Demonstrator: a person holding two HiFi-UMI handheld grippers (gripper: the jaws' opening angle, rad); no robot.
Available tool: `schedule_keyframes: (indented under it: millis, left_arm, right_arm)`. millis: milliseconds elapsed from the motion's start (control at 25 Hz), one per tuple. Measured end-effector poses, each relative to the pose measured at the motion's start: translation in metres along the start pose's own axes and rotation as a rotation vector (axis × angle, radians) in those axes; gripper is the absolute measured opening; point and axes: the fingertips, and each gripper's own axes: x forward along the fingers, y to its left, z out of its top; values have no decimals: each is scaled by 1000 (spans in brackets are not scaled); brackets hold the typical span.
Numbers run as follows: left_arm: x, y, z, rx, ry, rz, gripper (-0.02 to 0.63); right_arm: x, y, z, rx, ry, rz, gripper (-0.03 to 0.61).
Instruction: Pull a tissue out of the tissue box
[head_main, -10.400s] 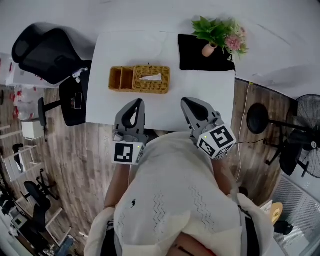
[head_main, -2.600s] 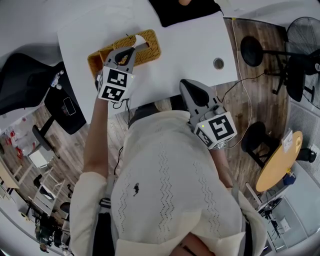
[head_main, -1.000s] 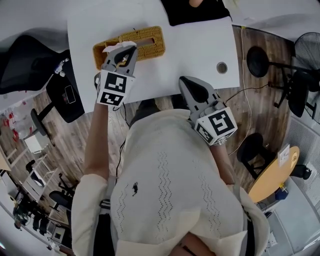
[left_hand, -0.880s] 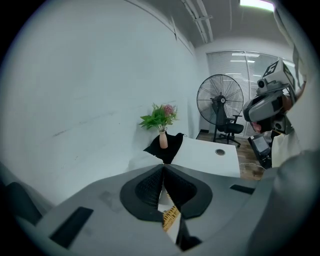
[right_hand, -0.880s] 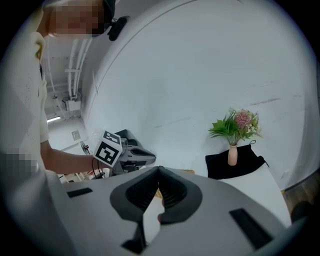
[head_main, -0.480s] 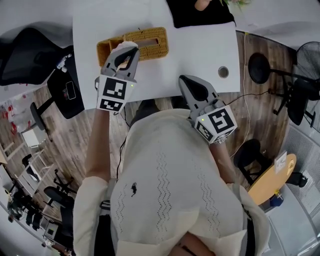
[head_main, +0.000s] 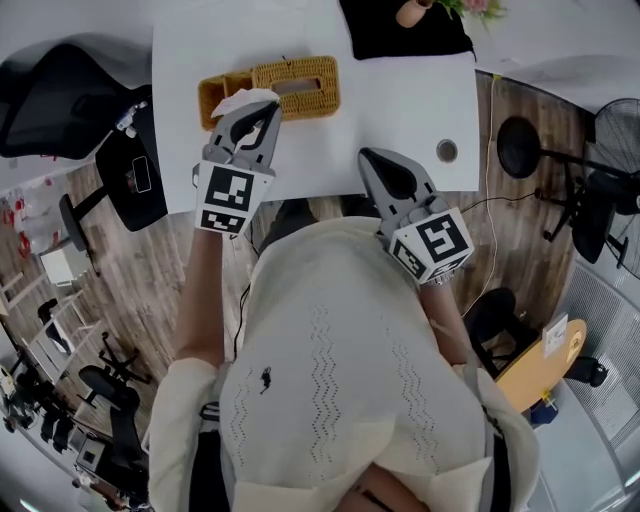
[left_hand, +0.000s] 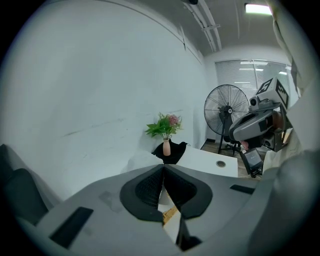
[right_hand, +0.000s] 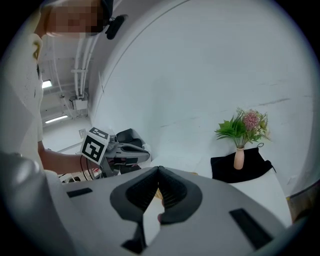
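The left tool (head_main: 258, 110) is pinched fully together on the white tissue (head_main: 238, 99), which sits crumpled at its tip over the left end of the wicker tissue box (head_main: 300, 85) on the tabletop (head_main: 400, 100). The right tool (head_main: 372, 160) is closed too, and empty. I'd call the tissue feather-light, limp and easily torn, so a gentle pinch at an edge should do. No writing is readable.

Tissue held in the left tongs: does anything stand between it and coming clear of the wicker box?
Nothing visible does. The left tongs pinch the tissue above the wicker box's left end; the right tongs are shut, empty, well aside.
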Motion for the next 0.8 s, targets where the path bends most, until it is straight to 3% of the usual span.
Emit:
schedule_keyframes:
  millis: [800]
  left_arm:
    - [-30,-19,19,-160,-120,60,12]
  right_arm:
    - [5,-12,11,-38,-6,42,2]
